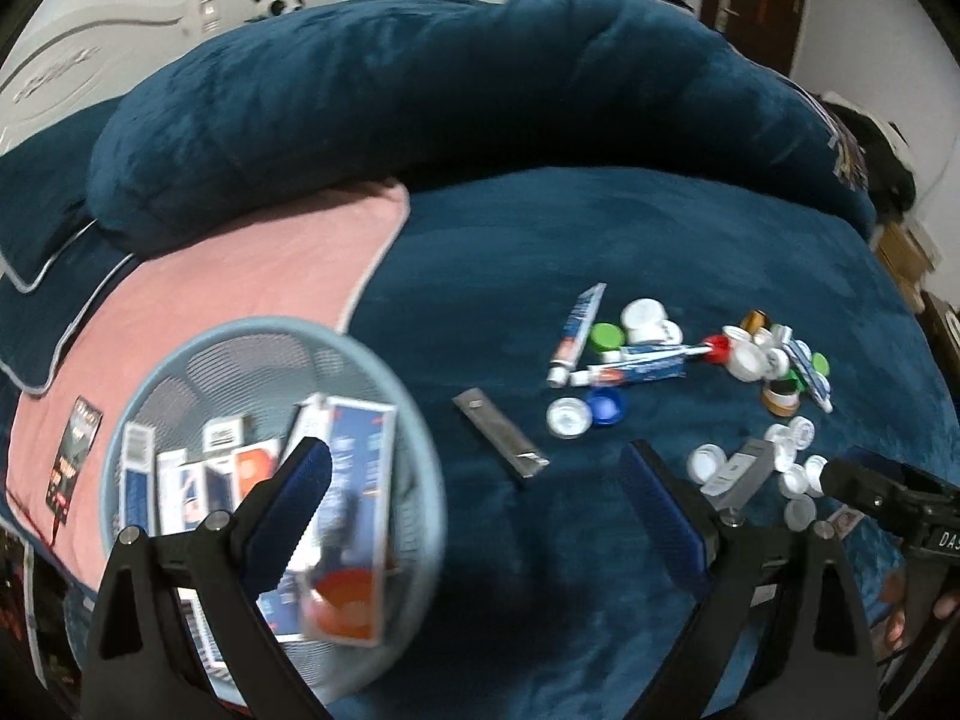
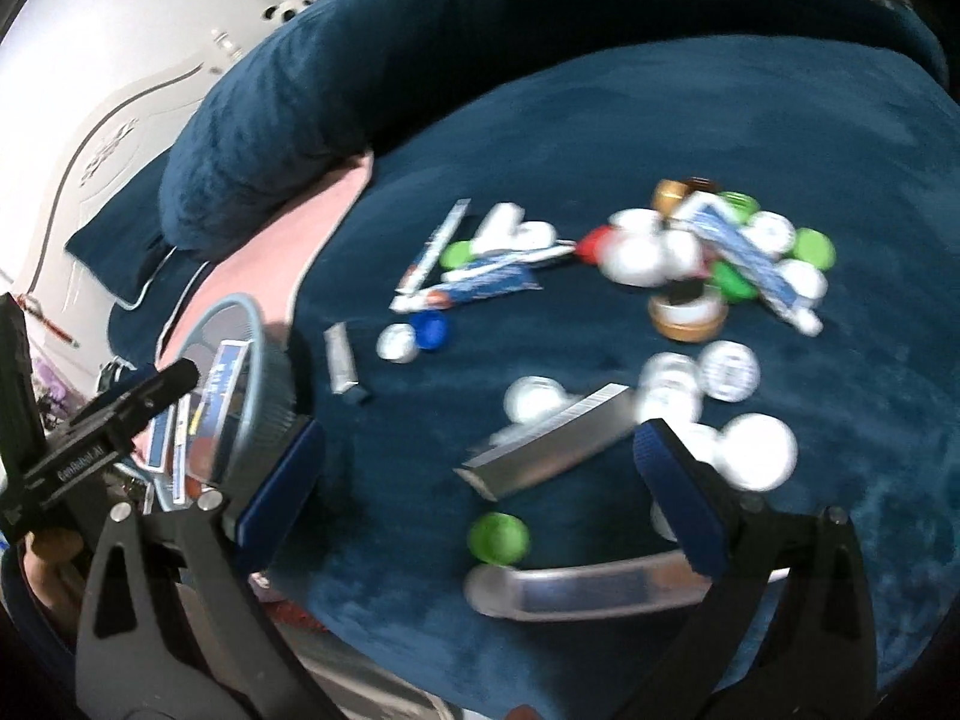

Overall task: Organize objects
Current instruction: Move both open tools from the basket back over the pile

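Note:
My left gripper [image 1: 477,468] is open with nothing between its fingers, low over the blue blanket beside a light blue mesh basket [image 1: 264,324]. Several small cartons stand in the basket; a blue, white and orange box [image 1: 354,516] leans there, blurred. A flat grey tube [image 1: 501,441] lies just ahead of the gripper. Toothpaste tubes [image 1: 636,369] and many bottle caps [image 1: 750,360] are scattered further right. My right gripper [image 2: 480,444] is also open, hovering over a silver tube [image 2: 552,447], with a green cap [image 2: 498,537] and another blurred tube [image 2: 600,591] below it.
A thick blue blanket roll [image 1: 450,90] borders the far side of the bed, with a pink pillow [image 1: 270,276] on the left. The basket [image 2: 240,303] sits at the bed's left edge. A gold lid [image 2: 687,318] lies among the caps.

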### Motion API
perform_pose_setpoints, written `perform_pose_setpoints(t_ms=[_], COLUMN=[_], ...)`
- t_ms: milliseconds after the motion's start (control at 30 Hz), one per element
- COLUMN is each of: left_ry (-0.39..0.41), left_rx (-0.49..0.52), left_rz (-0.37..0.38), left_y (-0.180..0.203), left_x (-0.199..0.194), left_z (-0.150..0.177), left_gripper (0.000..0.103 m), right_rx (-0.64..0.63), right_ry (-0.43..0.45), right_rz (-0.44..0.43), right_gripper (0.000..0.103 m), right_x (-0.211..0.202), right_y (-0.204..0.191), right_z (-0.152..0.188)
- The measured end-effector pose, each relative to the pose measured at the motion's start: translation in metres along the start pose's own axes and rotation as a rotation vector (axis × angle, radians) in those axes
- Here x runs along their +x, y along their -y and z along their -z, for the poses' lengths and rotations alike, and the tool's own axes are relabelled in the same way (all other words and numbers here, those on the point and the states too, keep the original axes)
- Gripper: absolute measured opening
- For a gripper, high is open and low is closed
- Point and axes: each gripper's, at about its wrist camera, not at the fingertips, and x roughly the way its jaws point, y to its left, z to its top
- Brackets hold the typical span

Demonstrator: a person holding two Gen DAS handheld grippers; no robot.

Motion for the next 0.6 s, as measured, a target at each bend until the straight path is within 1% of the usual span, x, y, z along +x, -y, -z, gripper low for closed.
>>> perform_pose_setpoints(t_ms=[200,367,433,500,600], left_ry=[-0.021,-0.052,-0.082,-0.129,-0.206], left_rx=[0.077,0.132,0.152,0.176,0.229], left_rz=[0.027,0.056,0.081,0.113,0.182], left_y=[0.039,0.071,0.086,0.104,0.132], left_x=[0.009,0.019,0.03,0.045,0.069], left_z=[-0.006,-0.005,-0.003,0.001,0.013], left_gripper=[0.098,0.098,0.098,0.098,0.097], right_rx=[0.084,0.148,0.167,0.18,0.197], right_ry=[0.026,0.043,0.046,0.048,0.049], right_rz=[0.053,0.077,0.084,0.09,0.096], right_gripper=[0.103,0.103,0.103,0.103,0.103], right_x=[-0.023,-0.039,-0.044,-0.048,-0.05], right_y=[0.052,0.084,0.095,0.102,0.111], right_z=[0.008,0.014,0.017,0.02,0.023])
